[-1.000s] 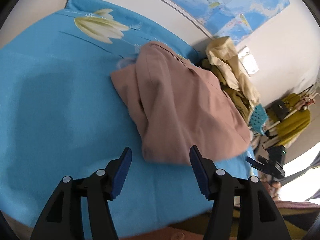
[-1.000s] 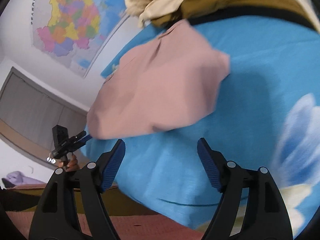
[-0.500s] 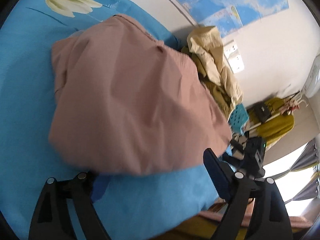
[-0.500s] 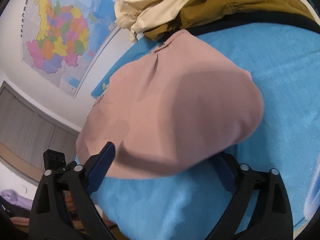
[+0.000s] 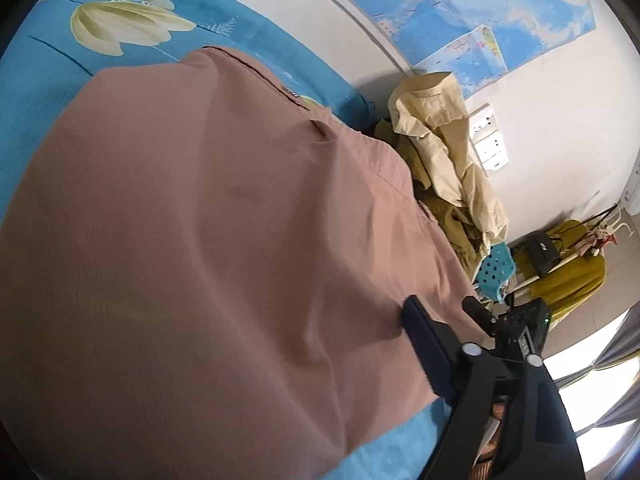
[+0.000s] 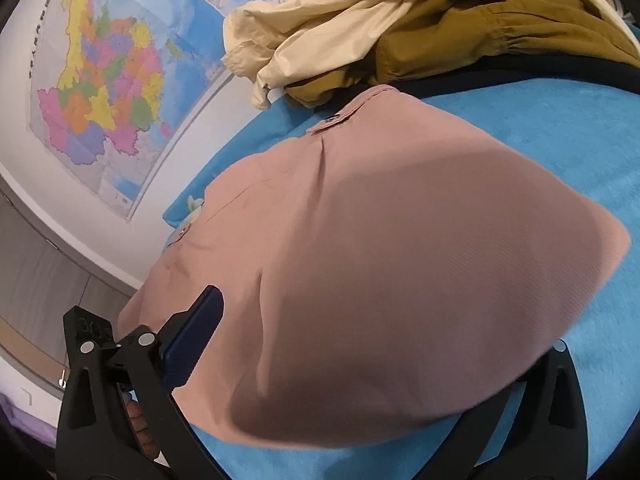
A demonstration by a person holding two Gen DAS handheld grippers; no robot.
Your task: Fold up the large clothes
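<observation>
So, left to right: a blue floral bedsheet (image 5: pixel 48 92) carries the pink garment (image 5: pixel 208 248), heaped mid-bed. Both the left gripper (image 5: pixel 280 380) and right gripper (image 6: pixel 376 344) stand spread, cloth draped between their fingers, nothing pinched. Behind it: wall maps (image 6: pixel 104 92), beige shirt (image 5: pixel 444 152), olive clothes (image 6: pixel 480 36).

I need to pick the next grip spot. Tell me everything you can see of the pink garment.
The pink garment is dusty-pink woven cloth, folded into a rounded, slightly billowed bundle on the blue bedsheet. A snap-buttoned band edges its far side. Its near edge drapes over both open grippers' fingers; neither visibly clamps it. The far end lies by the piled clothes.
</observation>
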